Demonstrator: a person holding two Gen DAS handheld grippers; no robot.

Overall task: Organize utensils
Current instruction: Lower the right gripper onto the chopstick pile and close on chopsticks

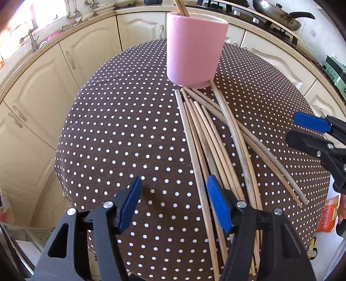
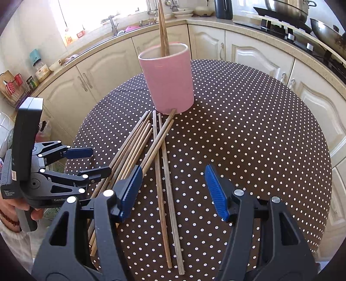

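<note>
A pink cup [image 1: 193, 50] stands upright at the far side of a round table with a brown polka-dot cloth [image 1: 121, 134]; two chopsticks [image 2: 162, 28] stand in it. Several wooden chopsticks [image 1: 216, 151] lie loose on the cloth, fanned out from the cup's base toward me. My left gripper [image 1: 174, 204] is open and empty, low over the near ends of the pile. My right gripper [image 2: 173, 190] is open and empty above two chopsticks [image 2: 166, 194]. The cup [image 2: 167, 80] also shows in the right wrist view. Each gripper shows in the other's view, the right one [image 1: 307, 131] and the left one [image 2: 95, 161].
Cream kitchen cabinets [image 1: 64, 64] curve around behind the table. A sink and tap [image 2: 112, 28] sit at the back left, a stove with a wok [image 1: 279, 13] at the back right. An orange packet [image 1: 328, 216] lies on the floor at the table's right.
</note>
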